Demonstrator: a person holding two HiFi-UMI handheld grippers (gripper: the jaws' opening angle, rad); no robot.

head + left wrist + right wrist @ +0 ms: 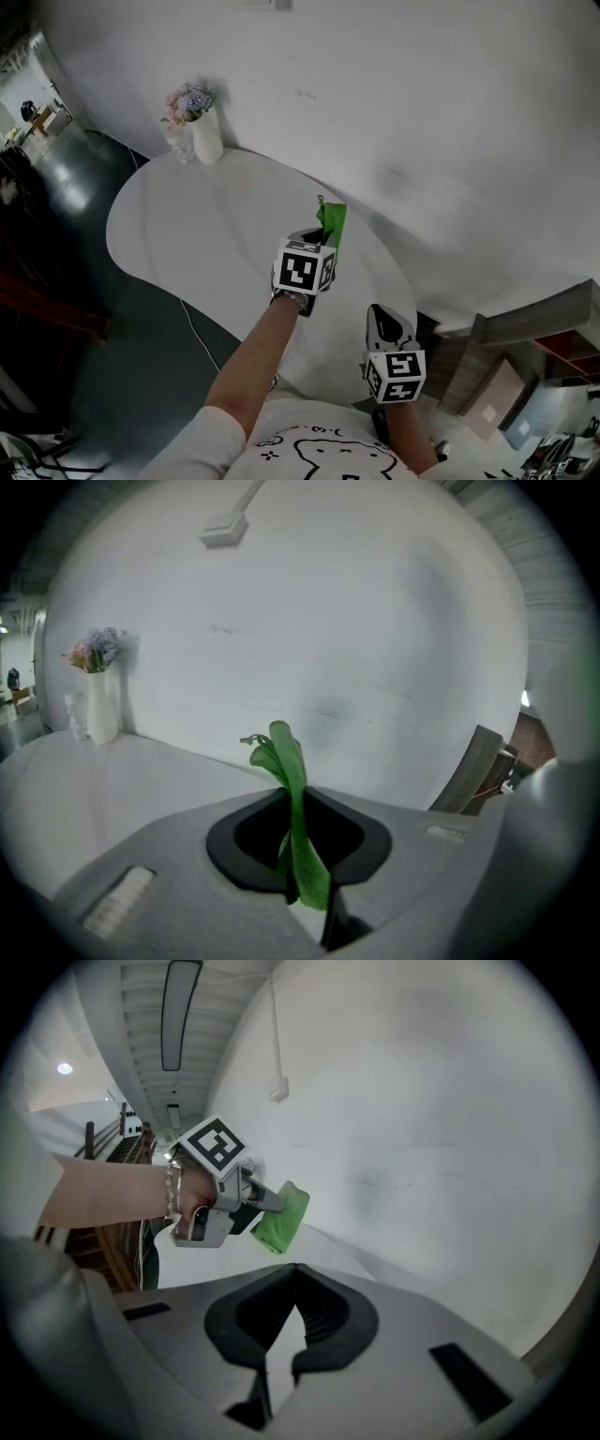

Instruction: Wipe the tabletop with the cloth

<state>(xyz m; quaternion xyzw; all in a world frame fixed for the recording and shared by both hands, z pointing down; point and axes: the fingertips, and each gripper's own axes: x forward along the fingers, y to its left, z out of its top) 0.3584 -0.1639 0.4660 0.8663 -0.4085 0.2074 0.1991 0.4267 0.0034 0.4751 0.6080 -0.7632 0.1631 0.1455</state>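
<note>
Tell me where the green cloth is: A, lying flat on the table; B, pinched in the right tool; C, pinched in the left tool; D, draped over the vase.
C: the left gripper view shows the green cloth clamped between the jaws of the left tool; the right tool holds nothing.

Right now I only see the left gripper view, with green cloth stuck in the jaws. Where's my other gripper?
Observer: The right gripper is to the right of the left gripper and closer to your body.
Operator: Is it holding something too?
Observer: No. The right gripper view shows its jaws together with nothing between them.
Operator: What does my cloth look like from outside?
Observer: From the right gripper view, the green cloth is a folded pad sticking out past the left gripper's tips, over the white table.
</note>
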